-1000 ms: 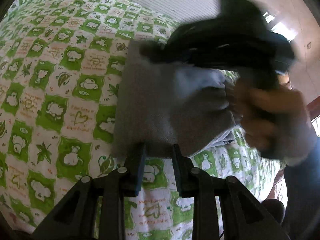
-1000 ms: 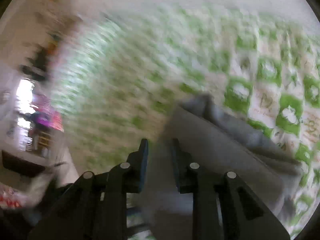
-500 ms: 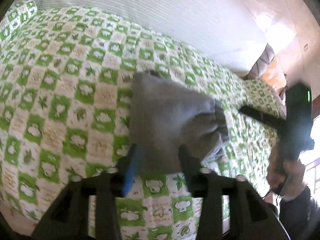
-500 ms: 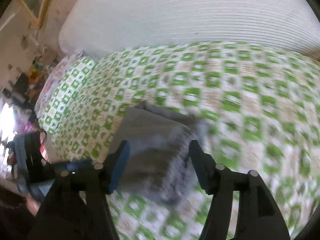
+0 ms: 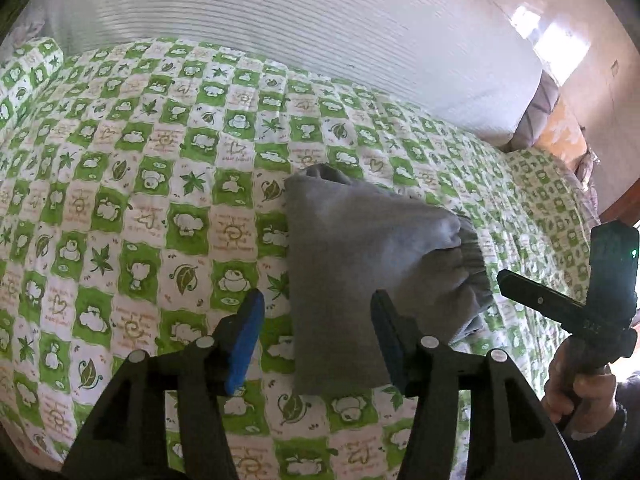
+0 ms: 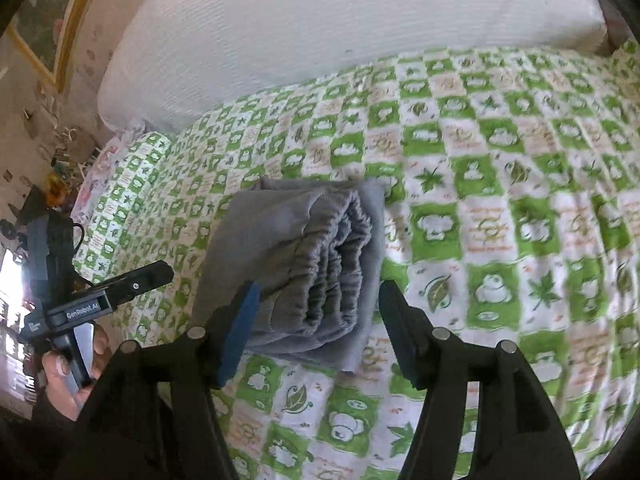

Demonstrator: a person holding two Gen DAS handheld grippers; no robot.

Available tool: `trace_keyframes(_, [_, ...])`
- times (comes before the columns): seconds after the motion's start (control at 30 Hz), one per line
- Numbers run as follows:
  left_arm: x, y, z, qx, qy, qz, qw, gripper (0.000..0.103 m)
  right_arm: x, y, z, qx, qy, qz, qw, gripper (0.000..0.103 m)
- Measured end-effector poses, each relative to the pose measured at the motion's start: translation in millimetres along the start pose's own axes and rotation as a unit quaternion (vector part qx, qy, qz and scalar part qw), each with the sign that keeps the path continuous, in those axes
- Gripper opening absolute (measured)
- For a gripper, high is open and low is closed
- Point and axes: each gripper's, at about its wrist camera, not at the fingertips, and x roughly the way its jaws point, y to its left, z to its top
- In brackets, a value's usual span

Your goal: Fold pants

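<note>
The grey pants [image 5: 360, 264] lie folded into a thick bundle on the green-and-white checked quilt [image 5: 160, 200], elastic waistband on the right side. My left gripper [image 5: 316, 304] hovers over the bundle's near edge, jaws opening, pads clear of the cloth. In the right wrist view the same pants [image 6: 304, 256] show their stacked, gathered waistband layers. My right gripper [image 6: 318, 296] stands open above them with nothing pressed between the pads. Each gripper also shows in the other's view, held in a hand: the right gripper [image 5: 520, 286] and the left gripper [image 6: 152, 276].
The quilt [image 6: 480, 220] spreads wide around the bundle. A white ribbed mattress [image 5: 320, 40] leans along the far side of the bed. A matching checked pillow [image 5: 548, 168] lies at the far right. Cluttered room shelves [image 6: 24, 200] sit beyond the bed's left end.
Both grippers were shut on the grey cloth; both have let go, opened and drawn back. The right one has swung from over the bundle to its right side.
</note>
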Motion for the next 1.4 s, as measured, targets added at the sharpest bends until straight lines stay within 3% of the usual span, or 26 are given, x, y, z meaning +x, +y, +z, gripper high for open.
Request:
trace_keyframes(0.1, [1.4, -1.1, -0.5, 0.009, -0.001, 0.011, 0.9999, 0.056, 1.0, -0.2, 1.9, 0.004, -0.002, 0.005, 1.0, 0.064])
trace_keyframes(0.2, [3.3, -3.3, 0.4, 0.023, -0.003, 0.017, 0.9996, 0.063, 2.7, -1.8, 4.2, 0.006, -0.002, 0.006, 1.0, 0.066])
trace_keyframes(0.37, [27.0, 8.8, 5.6, -0.006, 0.044, -0.034, 0.9984, 0.065, 15.0, -11.7, 6.7, 0.025, 0.013, 0.023, 0.999, 0.066])
trace_keyframes(0.6, [57.8, 22.6, 11.8, -0.041, 0.091, -0.074, 0.9922, 0.065, 34.7, -22.4, 11.6, 0.04, 0.029, 0.02, 0.999, 0.066])
trace_keyframes(0.8, [79.0, 7.9, 15.7, -0.015, 0.11, -0.073, 0.9911, 0.071, 51.5, -34.0, 16.1, 0.064, 0.039, 0.042, 0.996, 0.071])
trace_keyframes(0.9, [81.3, -0.9, 14.8, 0.003, 0.102, -0.071, 0.9922, 0.071, 59.4, -24.1, 15.1, 0.036, 0.049, 0.044, 0.997, 0.072])
trace_keyframes(0.97, [80.5, -8.0, 14.2, 0.02, 0.094, -0.062, 0.9934, 0.068, 60.4, -12.6, 13.8, 0.0, 0.047, 0.029, 0.998, 0.063])
trace_keyframes(1.1, [73.7, -8.4, 14.9, 0.022, 0.074, -0.057, 0.9954, 0.05, 52.8, 4.8, 12.8, -0.047, 0.031, 0.003, 0.998, 0.048])
trace_keyframes(1.23, [64.7, -2.5, 15.8, 0.013, 0.059, -0.063, 0.9961, 0.037, 44.7, 16.5, 14.1, -0.077, 0.017, -0.008, 0.997, 0.04])
trace_keyframes(1.4, [53.4, -8.9, 17.9, 0.023, 0.041, -0.053, 0.9975, 0.032, 37.3, 20.0, 19.4, -0.086, 0.001, -0.006, 0.996, 0.036])
